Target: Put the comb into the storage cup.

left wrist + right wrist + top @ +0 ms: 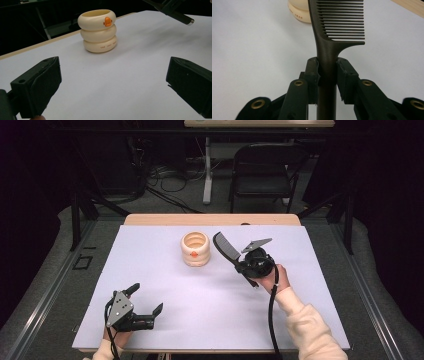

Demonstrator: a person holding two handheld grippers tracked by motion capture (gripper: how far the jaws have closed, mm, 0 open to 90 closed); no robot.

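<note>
a pale lilac mat [200,295] covers most of a light wooden table [210,219], whose bare edge shows along the far side. beyond it the room is dark: a black folding chair [262,170] stands on grey floor beside the white leg of another desk [207,170], with loose cables [165,177] trailing across the floor between them.

the black comb [226,249] is up off the mat at the right of the table, just to the right of a cream holder [195,248] shaped like three stacked rings, with a small orange mark on its front. the comb is matte and dark, with a rounded handle that widens into a row of fine, even teeth along one side. from the right gripper view the teeth point to the right and the toothed end reaches toward the holder.

the right gripper [327,72] is clenched around the comb's handle just below the teeth, pads pressing it from both sides.

the left gripper [145,307] rests low at the near left of the mat, its jaws spread wide with bare mat between them, well apart from the holder.
</note>
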